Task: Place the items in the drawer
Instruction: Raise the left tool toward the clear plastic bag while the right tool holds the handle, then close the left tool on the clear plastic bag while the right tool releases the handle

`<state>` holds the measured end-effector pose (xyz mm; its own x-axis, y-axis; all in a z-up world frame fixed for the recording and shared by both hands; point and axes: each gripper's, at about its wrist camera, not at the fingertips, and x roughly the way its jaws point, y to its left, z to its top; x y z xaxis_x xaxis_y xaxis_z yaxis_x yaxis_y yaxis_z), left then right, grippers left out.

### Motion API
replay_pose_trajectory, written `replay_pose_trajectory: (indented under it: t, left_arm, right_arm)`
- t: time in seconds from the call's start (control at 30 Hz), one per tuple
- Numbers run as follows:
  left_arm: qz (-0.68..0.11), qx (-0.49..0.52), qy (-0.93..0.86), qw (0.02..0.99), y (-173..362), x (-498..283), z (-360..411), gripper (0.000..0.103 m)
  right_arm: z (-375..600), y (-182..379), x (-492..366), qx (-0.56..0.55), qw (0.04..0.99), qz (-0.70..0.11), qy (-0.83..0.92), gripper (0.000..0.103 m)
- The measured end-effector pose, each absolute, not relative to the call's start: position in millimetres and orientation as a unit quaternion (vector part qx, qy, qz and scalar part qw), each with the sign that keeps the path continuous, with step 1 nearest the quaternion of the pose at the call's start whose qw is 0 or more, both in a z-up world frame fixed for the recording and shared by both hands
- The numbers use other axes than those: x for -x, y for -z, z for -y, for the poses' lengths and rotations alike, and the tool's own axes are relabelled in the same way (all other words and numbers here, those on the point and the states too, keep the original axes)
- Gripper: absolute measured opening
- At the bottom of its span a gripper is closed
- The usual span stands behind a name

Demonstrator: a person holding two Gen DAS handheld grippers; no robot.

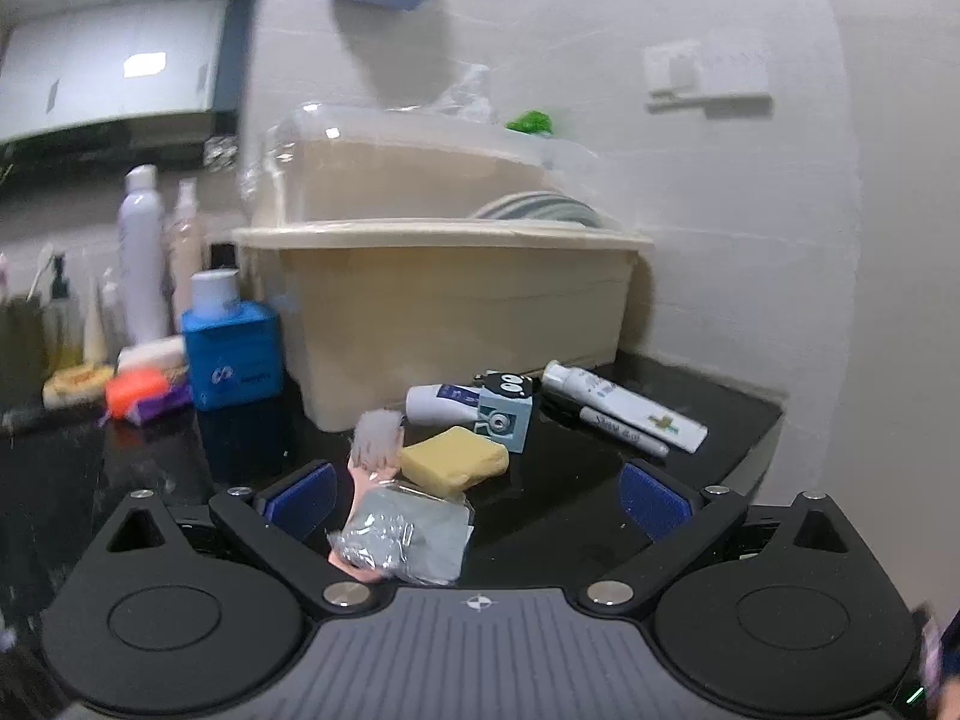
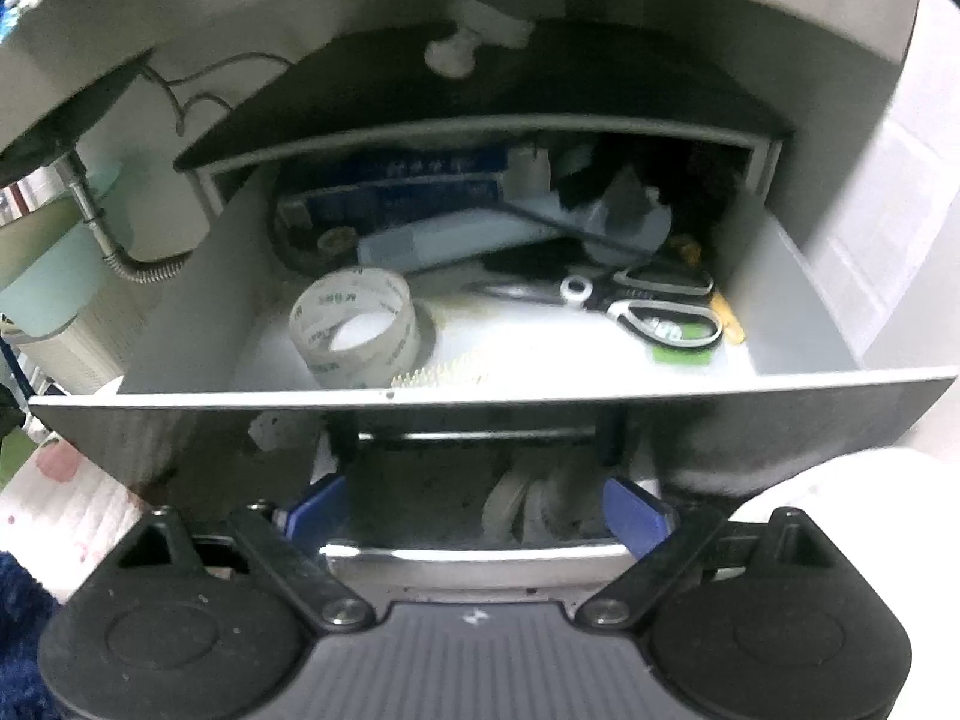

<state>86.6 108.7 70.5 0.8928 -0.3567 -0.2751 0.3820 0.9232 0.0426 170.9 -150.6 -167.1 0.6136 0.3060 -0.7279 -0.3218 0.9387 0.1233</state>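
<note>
1. The left gripper (image 1: 474, 504) has its fingers spread wide, empty, above a wrapped figurine (image 1: 396, 531) on the worktop (image 1: 570, 498).
2. The right gripper (image 2: 477, 513) has its fingers wide apart, straddling the open drawer (image 2: 480, 387)'s handle (image 2: 474, 553).
3. A tape roll (image 2: 354, 327) and scissors (image 2: 654, 312) lie inside the drawer.

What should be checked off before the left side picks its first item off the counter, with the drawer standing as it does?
1. Drawer open: ok, pulled out, contents showing.
2. Free floor space in the drawer: ok, a bare patch lies between the tape roll and the scissors.
3. Left hand-held gripper ready: ok, open and empty.
4. Item within its span: ok, the small wrapped figure sits between the fingers, nearer the left one.
5. Neighbours clear of the grasp: cannot tell, the yellow sponge lies close behind.
6. Right hand-held gripper at the drawer handle: ok, open astride it.
</note>
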Motion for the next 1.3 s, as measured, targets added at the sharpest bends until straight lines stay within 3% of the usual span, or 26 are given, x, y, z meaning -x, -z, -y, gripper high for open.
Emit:
replay_pose_trajectory:
  t: [0.3, 0.47, 0.6, 1.0, 1.07, 1.3]
  left_arm:
    - [-0.180, -0.066, 0.201, 0.961, -54, -113, -106, 0.091]
    - [-0.192, -0.058, 0.173, 0.964, -46, -125, -106, 0.066]
    - [-0.195, -0.054, 0.157, 0.967, -44, -129, -109, 0.056]
    - [-0.194, -0.030, 0.149, 0.969, -42, -132, -113, 0.050]
    - [-0.192, -0.036, 0.140, 0.971, -41, -132, -112, 0.038]
    - [-0.182, -0.045, 0.133, 0.973, -39, -130, -115, 0.017]
  right_arm:
    - [187, 121, -131, -0.081, 0.933, -0.282, -0.209, 0.092]
    - [194, 107, -116, -0.074, 0.938, -0.255, -0.222, 0.092]
    - [194, 104, -113, -0.082, 0.937, -0.248, -0.231, 0.092]
    - [185, 106, -110, -0.078, 0.931, -0.256, -0.247, 0.092]
    - [185, 106, -111, -0.079, 0.931, -0.257, -0.246, 0.092]
    - [181, 107, -112, -0.077, 0.929, -0.262, -0.249, 0.092]
